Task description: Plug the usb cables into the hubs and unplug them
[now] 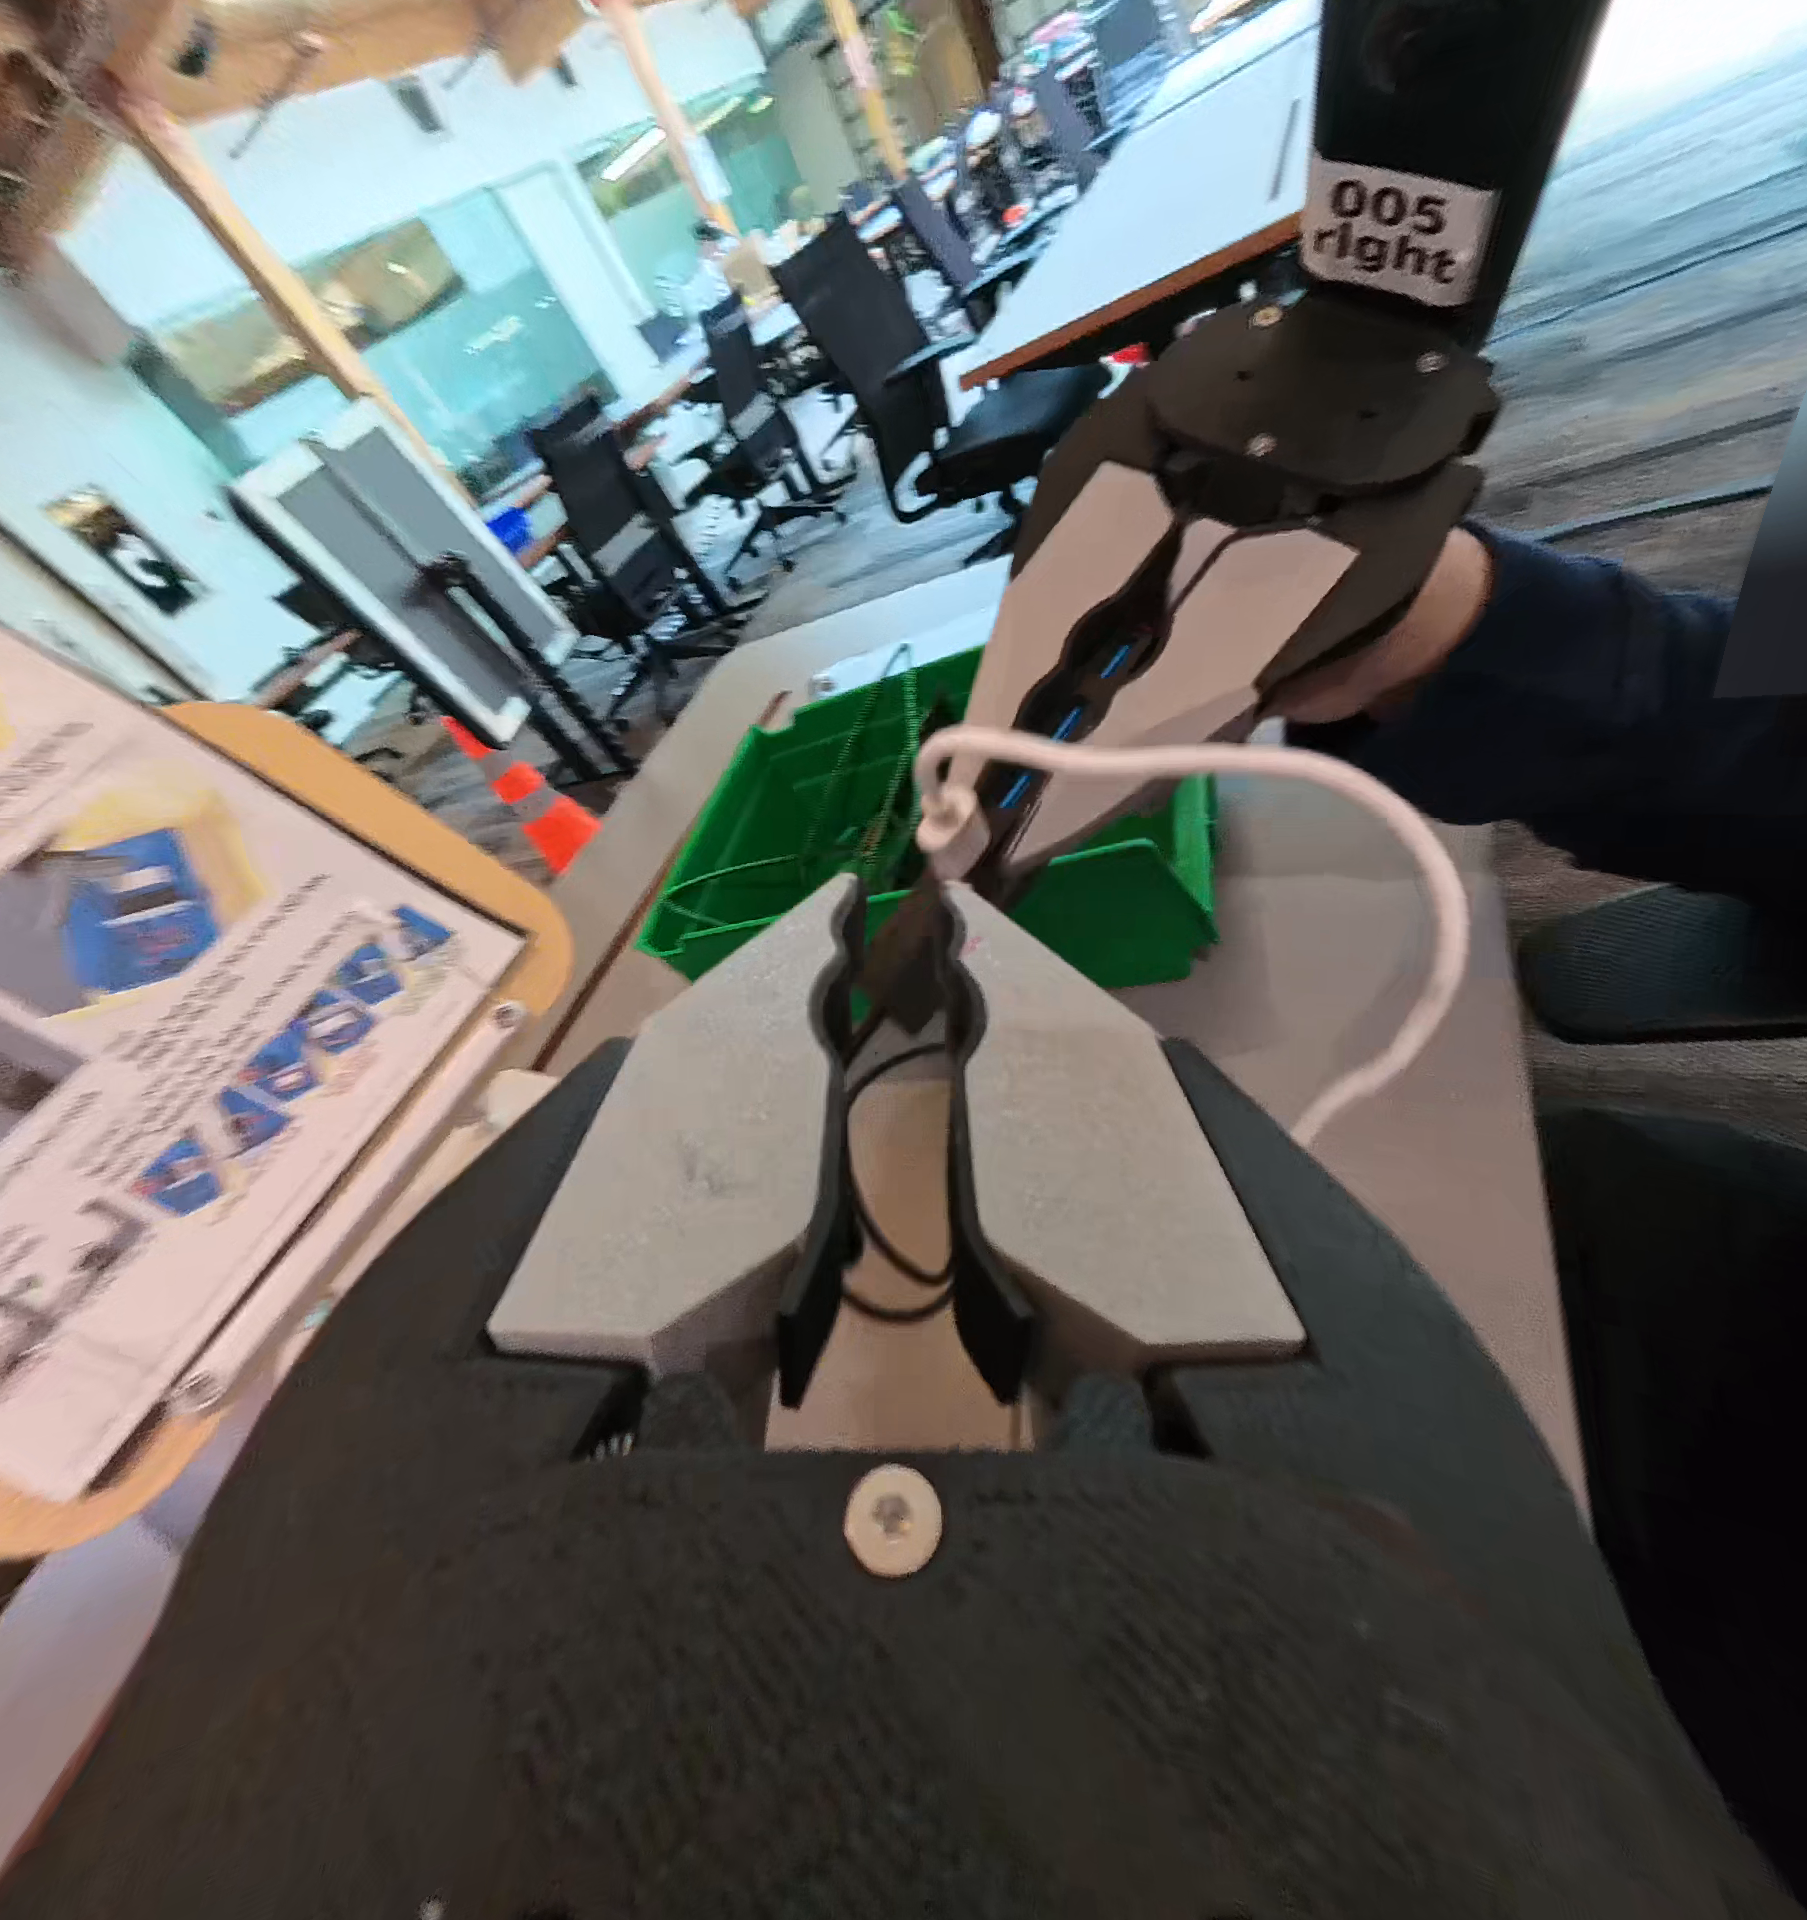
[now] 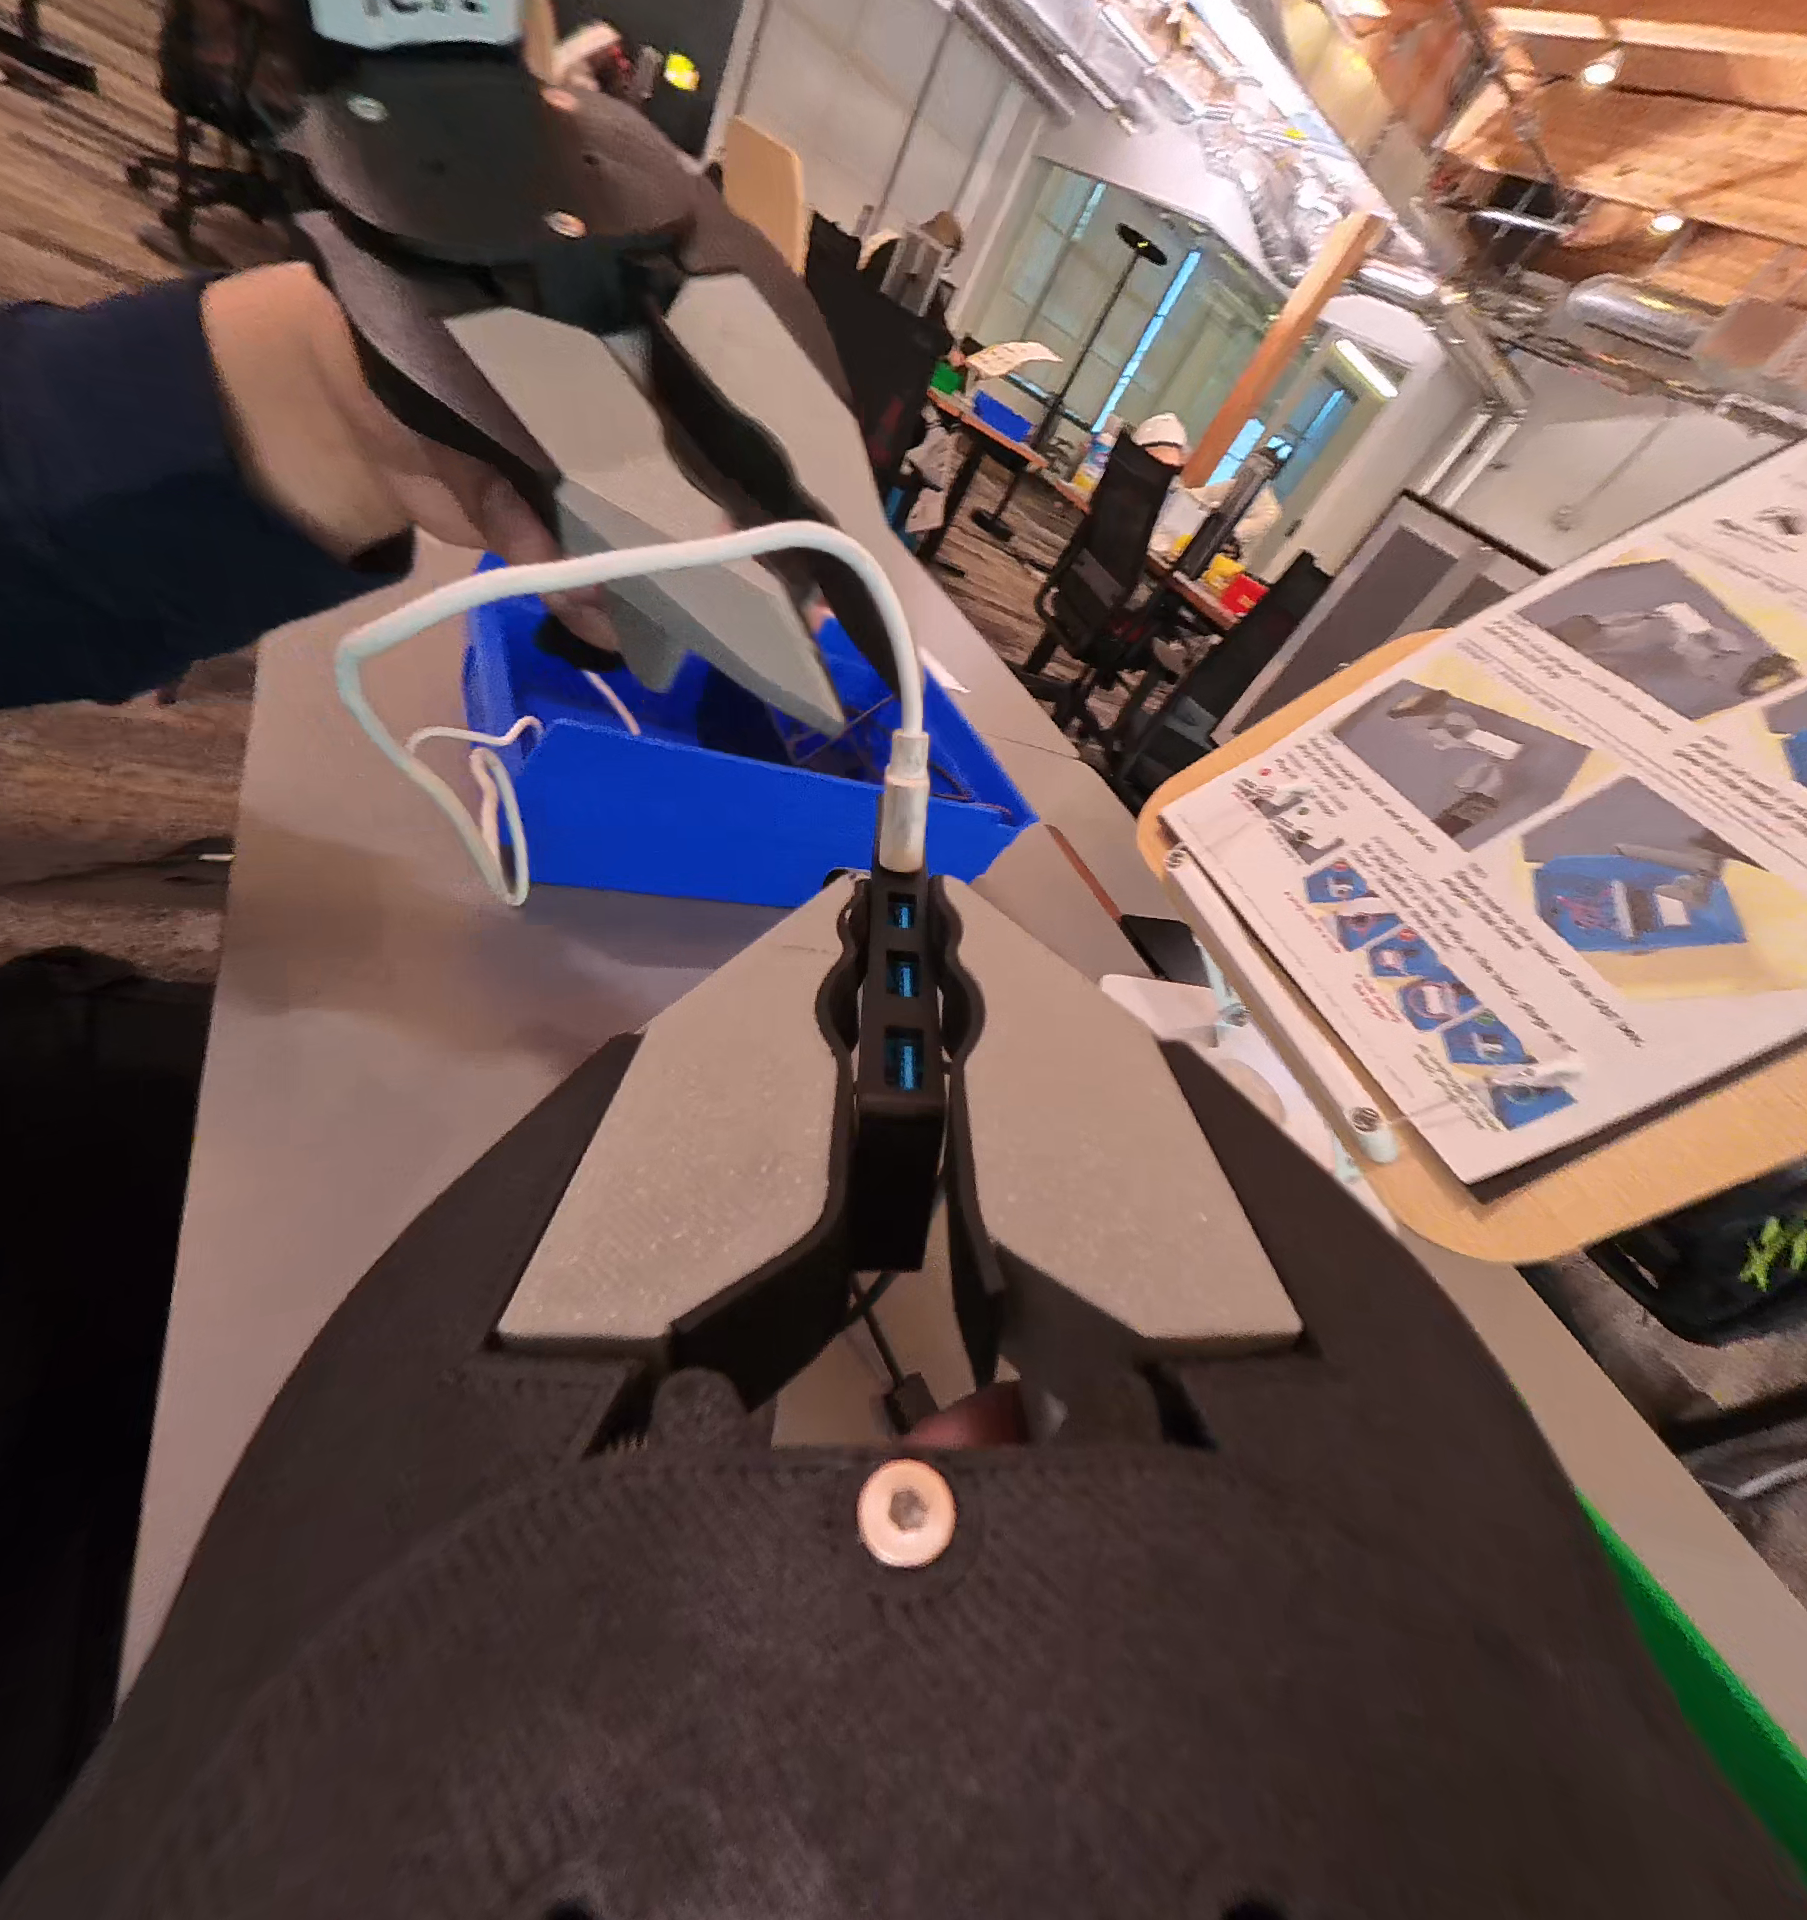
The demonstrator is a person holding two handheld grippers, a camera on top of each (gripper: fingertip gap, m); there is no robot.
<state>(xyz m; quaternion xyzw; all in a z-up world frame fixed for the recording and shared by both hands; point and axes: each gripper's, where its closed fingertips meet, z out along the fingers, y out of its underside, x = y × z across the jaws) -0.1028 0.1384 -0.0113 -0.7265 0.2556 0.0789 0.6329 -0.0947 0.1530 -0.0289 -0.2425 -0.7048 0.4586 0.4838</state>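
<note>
My right gripper [image 2: 899, 904] is shut on a black USB hub [image 2: 899, 1039] with blue ports, held above the grey table [image 2: 379, 1039]. A white USB plug [image 2: 904, 805] sits in the hub's end port, and its white cable [image 2: 608, 561] arcs away to the table. In the left wrist view the right gripper [image 1: 1024, 831] comes in from the upper right with the hub [image 1: 1070, 717] and the white plug [image 1: 946, 831]. My left gripper [image 1: 904, 920] is closed on a black plug [image 1: 909, 977] with a thin black cable, just below the hub's tip. It also shows in the right wrist view [image 2: 826, 717].
A green bin [image 1: 1086, 914] stands behind the grippers in the left wrist view. A blue bin [image 2: 691, 821] holding cables stands behind them in the right wrist view. A wooden board with instruction sheets [image 2: 1553, 831] juts over the table edge. A person's hand and dark sleeve [image 1: 1605, 665] hold the right gripper. Only a small space, under 4 cm, lies between the two pairs of fingers.
</note>
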